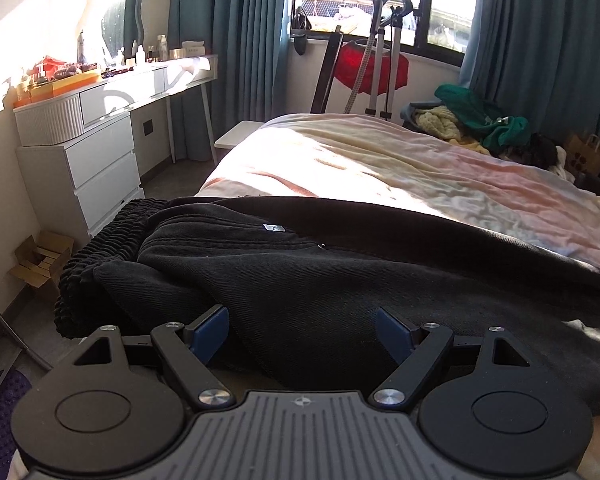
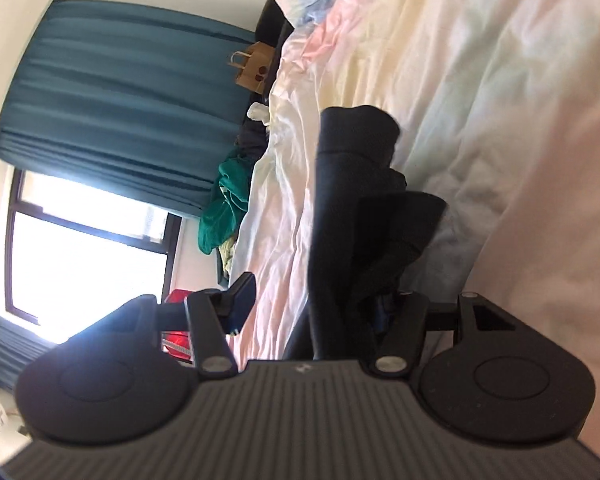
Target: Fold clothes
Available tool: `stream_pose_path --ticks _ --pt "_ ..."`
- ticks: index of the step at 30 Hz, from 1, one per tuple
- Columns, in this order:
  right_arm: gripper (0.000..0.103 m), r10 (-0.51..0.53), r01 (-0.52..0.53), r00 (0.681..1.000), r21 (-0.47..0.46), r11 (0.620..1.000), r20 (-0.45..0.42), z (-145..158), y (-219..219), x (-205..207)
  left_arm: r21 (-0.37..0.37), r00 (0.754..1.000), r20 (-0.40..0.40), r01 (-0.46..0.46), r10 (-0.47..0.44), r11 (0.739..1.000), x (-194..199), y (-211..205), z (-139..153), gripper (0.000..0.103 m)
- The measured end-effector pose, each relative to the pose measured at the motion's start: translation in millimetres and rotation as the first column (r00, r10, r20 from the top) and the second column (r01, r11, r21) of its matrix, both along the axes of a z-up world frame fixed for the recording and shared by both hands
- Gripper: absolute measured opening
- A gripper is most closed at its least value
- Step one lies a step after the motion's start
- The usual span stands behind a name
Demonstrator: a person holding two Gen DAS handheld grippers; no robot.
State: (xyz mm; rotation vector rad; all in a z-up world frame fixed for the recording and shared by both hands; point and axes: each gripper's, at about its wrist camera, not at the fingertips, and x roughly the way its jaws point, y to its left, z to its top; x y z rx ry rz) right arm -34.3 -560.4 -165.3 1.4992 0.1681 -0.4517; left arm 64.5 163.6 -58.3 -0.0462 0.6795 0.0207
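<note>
Hovering low over the black trousers [image 1: 300, 276], the left claw [image 1: 302, 330] stands wide, its blue pads [image 1: 210, 332] either side of the cloth and gripping nothing. The right claw [image 2: 312, 308], rolled on its side, also looks wide, with a trouser leg [image 2: 352, 200] running between its fingers; whether the far pad touches cloth I cannot tell. The trousers lie across the near edge of the bed [image 1: 380, 160], elastic waistband [image 1: 100, 252] to the left. To fold cleanly, I judge both claws should pinch one layer edge squarely, then lift together.
</note>
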Motion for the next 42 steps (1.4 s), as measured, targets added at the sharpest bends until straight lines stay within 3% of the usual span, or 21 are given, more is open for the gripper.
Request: stream_pose_path --ticks 6,11,13,21,25,28,31,36,38,42 --pt "0.059 0.006 -0.001 0.999 0.11 0.994 -0.043 -19 -9 -20 0.03 1.0 -0.023 0.0 0.001 1.0 3 -7 -2 0.082" --pt "0.058 -0.084 0.072 0.996 0.29 0.954 0.027 -50 -2 -67 0.027 1.0 -0.026 0.002 -0.001 1.0 2 -8 -3 0.082" --pt "0.058 -0.09 0.075 0.995 0.291 0.954 0.037 -51 0 -74 0.031 1.0 -0.025 0.007 -0.006 1.0 1 -8 -4 0.082" --pt "0.06 0.037 -0.038 0.999 0.178 0.983 0.01 -51 -13 -33 -0.011 1.0 -0.007 0.02 -0.02 1.0 -2 -4 1 0.082" --pt "0.061 0.093 -0.093 0.996 0.035 0.995 -0.016 -42 -20 -11 -0.031 1.0 0.006 0.017 -0.017 0.999 -3 -2 3 0.082" --pt "0.06 0.107 -0.095 0.99 -0.122 0.988 0.095 -19 -16 -11 -0.036 1.0 0.016 0.014 -0.014 0.999 -5 -1 5 0.082" --pt "0.059 0.076 -0.046 0.988 -0.214 0.976 0.136 -4 -15 -15 -0.019 1.0 0.03 0.009 -0.009 1.0 -6 -3 7 0.082" --pt "0.056 0.078 -0.08 0.997 -0.082 0.993 -0.027 -35 -27 -10 -0.006 0.999 0.044 0.024 -0.024 1.0 0 -33 10 0.082" --pt "0.039 0.086 -0.091 0.995 -0.119 0.989 -0.052 -36 -28 -9 -0.004 0.998 0.048 0.034 -0.034 0.999 4 -50 12 0.082" --pt "0.023 0.096 -0.138 0.981 -0.259 0.956 -0.169 -19 -19 -2 0.002 0.997 0.056 0.054 -0.054 0.999 12 -82 14 0.083"
